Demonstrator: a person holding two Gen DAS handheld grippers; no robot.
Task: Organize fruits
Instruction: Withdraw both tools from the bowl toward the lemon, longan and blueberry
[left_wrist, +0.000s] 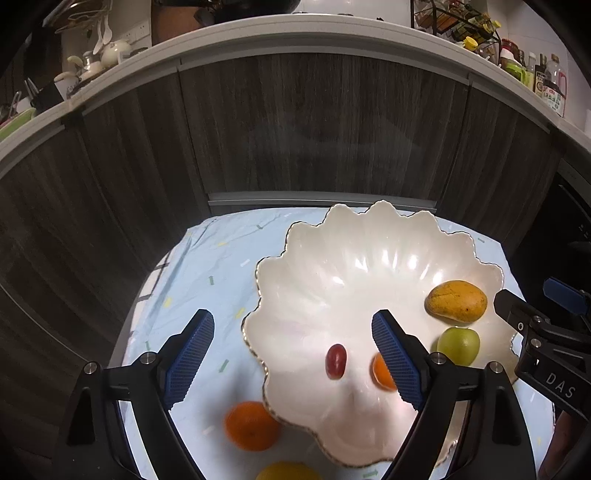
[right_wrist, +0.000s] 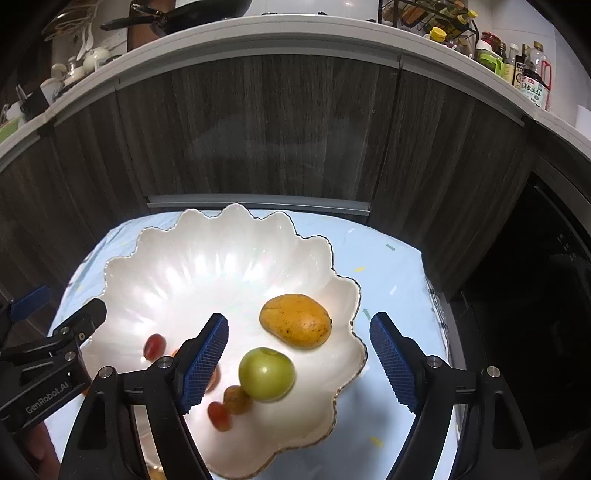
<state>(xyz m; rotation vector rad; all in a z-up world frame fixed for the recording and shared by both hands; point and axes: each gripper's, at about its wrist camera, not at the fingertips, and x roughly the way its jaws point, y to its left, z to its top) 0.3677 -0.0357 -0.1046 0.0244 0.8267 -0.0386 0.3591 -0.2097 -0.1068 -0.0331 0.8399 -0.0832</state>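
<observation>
Left wrist view: left gripper (left_wrist: 293, 356) hanging wide open, holding nothing, over shell-shaped white bowl (left_wrist: 369, 258) on table (left_wrist: 207, 266). Red grape (left_wrist: 335, 361), mango (left_wrist: 456, 301), green apple (left_wrist: 458, 345) sitting in bowl. Orange (left_wrist: 252, 425) lying outside, beside rim.

Right wrist view: right gripper (right_wrist: 299, 362) hanging wide open, empty, above green apple (right_wrist: 266, 373) and mango (right_wrist: 295, 320). Grapes (right_wrist: 219, 415) blurring near bowl bottom.
</observation>
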